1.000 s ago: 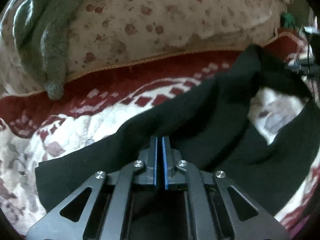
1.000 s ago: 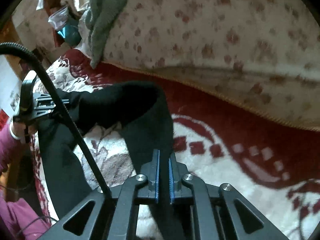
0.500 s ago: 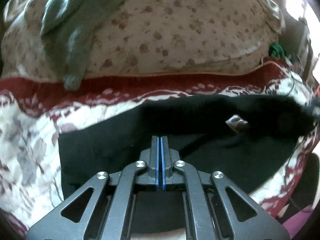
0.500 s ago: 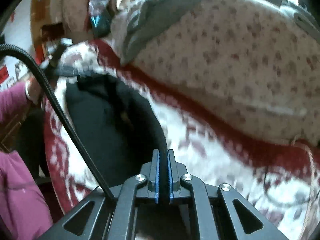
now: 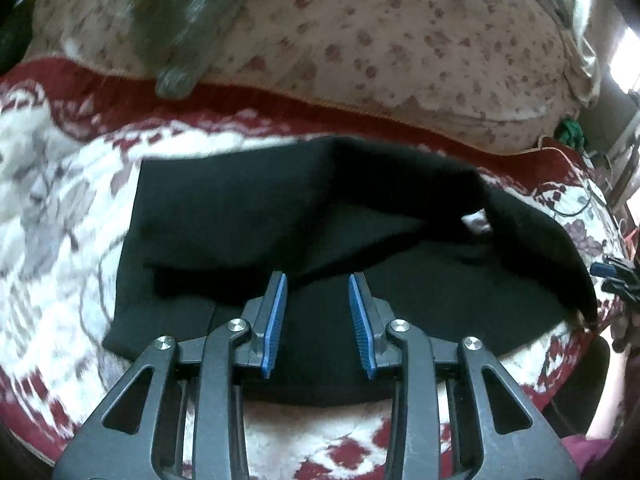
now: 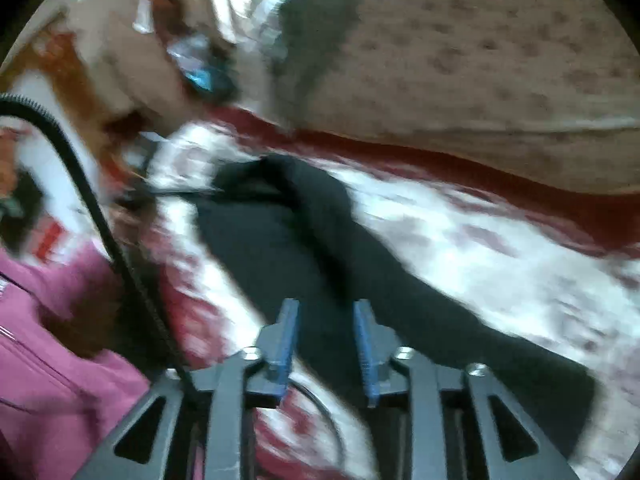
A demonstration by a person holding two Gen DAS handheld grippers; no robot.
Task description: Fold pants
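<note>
The black pants (image 5: 280,216) lie folded over themselves on a red and white blanket (image 5: 60,208). The upper layer runs slanting, with a small gap near its right end. My left gripper (image 5: 317,278) hovers over the near edge of the pants. Its jaws are opening, and the blue pads (image 5: 276,320) stand apart with no cloth pinched between them. The right wrist view is blurred. There the pants (image 6: 304,240) stretch away to the upper left. My right gripper (image 6: 326,306) is above their near end, its jaws opening and free of the cloth. It also shows at the right edge (image 5: 612,276).
A large floral quilt (image 5: 400,48) bulges along the back of the blanket, with a grey-green garment (image 5: 180,28) draped over it. A black cable (image 6: 100,216) crosses the left of the right wrist view, beside a person's pink sleeve (image 6: 48,340). Cluttered items sit at the far left.
Both grippers were shut on the black pants and carried the cloth across. Now both pairs of jaws have parted, and the pants lie folded on the blanket.
</note>
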